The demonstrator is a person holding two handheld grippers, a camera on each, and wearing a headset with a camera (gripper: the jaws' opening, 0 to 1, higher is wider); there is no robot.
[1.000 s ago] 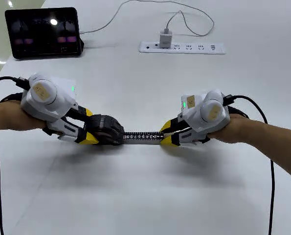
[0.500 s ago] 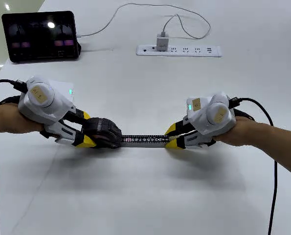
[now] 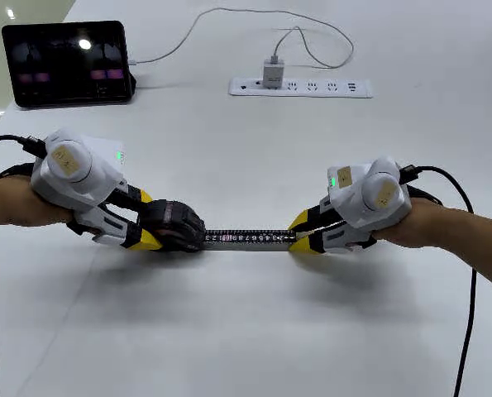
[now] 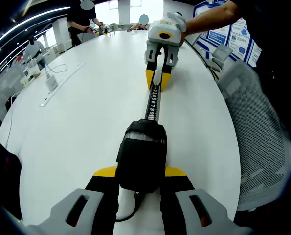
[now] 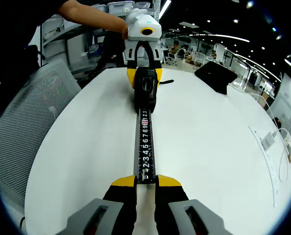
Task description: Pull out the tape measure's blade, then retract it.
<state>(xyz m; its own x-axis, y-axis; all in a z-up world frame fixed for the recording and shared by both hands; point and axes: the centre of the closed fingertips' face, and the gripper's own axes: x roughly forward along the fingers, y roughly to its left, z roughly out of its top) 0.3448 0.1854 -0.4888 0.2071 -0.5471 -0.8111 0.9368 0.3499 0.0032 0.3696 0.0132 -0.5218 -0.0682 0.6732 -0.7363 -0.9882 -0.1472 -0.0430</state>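
1. The left gripper (image 3: pixel 150 218) sat low over the white table (image 3: pixel 246 331) on the person's left. Its yellow-tipped jaws were clamped on the two sides of the black tape measure case (image 3: pixel 176 225).
2. In the left gripper view the case (image 4: pixel 141 155) filled the gap between the jaws and touched both yellow tips. Its mouth pointed away, toward the other gripper (image 4: pixel 158 81).
3. The blade (image 3: pixel 247 237) was drawn out of the case in a straight line that spanned the gap between the two grippers. It ran close along the table, and whether it touched the surface could not be told.
4. The right gripper (image 3: pixel 301 233) was on the person's right, level with the left one. Its jaws were drawn narrow and pinched the blade's free end.
5. In the right gripper view the blade (image 5: pixel 145 147) ran with its printed numerals from the jaws up to the case (image 5: pixel 145 90). The left gripper (image 5: pixel 144 73) was behind the case.
6. The left hand (image 3: pixel 14 203) and the right hand (image 3: pixel 432 223) each gripped a tool body. A black cable (image 3: pixel 465 314) trailed from the right gripper toward the near edge.
7. Well apart from the work, at the far side of the table, a dark tablet (image 3: pixel 68 62) stood on the left. A white power strip (image 3: pixel 299 86) lay to its right, with a charger (image 3: pixel 274 69) plugged into it.
8. A grey mesh chair (image 4: pixel 255 127) stood beside the table in the left gripper view.
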